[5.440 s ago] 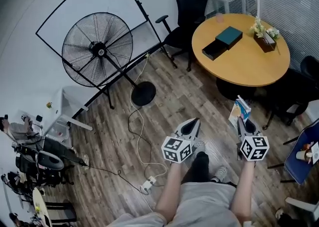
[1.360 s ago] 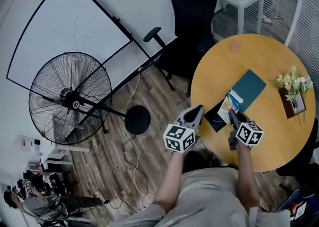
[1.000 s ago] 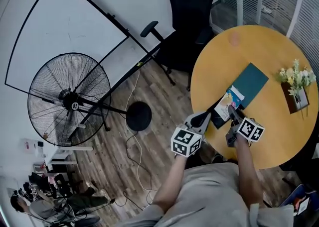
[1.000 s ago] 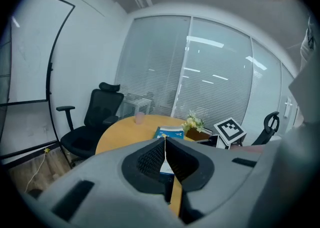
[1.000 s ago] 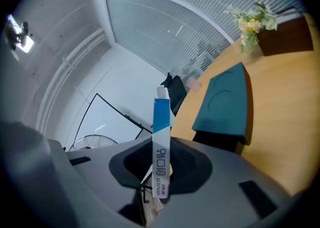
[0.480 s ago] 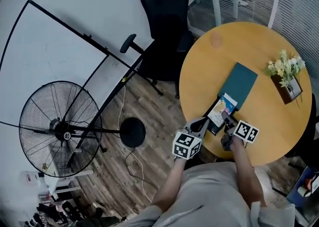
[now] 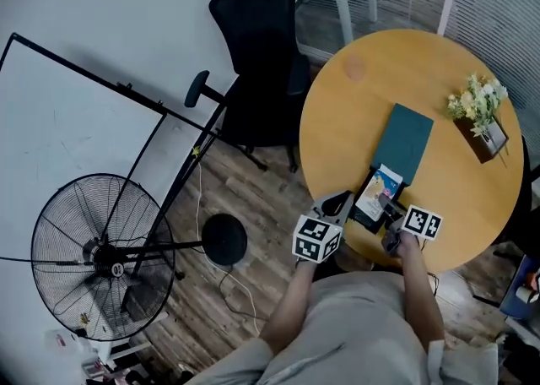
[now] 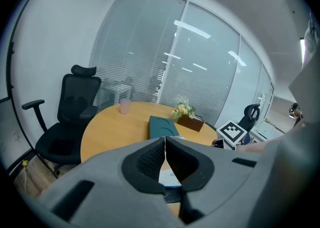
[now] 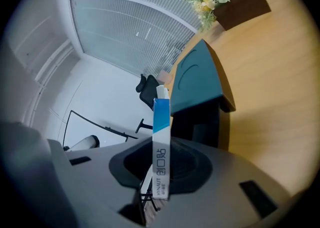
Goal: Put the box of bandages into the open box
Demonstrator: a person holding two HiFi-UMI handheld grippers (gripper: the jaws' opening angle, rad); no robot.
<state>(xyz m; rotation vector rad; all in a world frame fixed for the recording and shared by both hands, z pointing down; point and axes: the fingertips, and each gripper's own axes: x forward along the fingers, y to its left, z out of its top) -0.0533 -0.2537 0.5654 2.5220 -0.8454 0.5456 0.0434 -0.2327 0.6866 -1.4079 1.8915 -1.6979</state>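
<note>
Grey top (image 7: 354,333); left hand-held gripper (image 7: 339,200) & right hand-held gripper (image 7: 386,203) grey w/ black pads (image 8: 145,162), b&w marker cubes (image 7: 314,240).

The room is evenly bright, lit from overhead; ceiling strips glint as streaks on the glass wall (image 8: 192,29). Shadows on the table (image 7: 354,122) are soft, with no harsh glare. All my views bend hard at the edges, and both gripper views fade to black corners. My left gripper (image 8: 165,144) looks soft up close, yet the print on the box of bandages (image 9: 161,164) reads fairly sharp.
</note>
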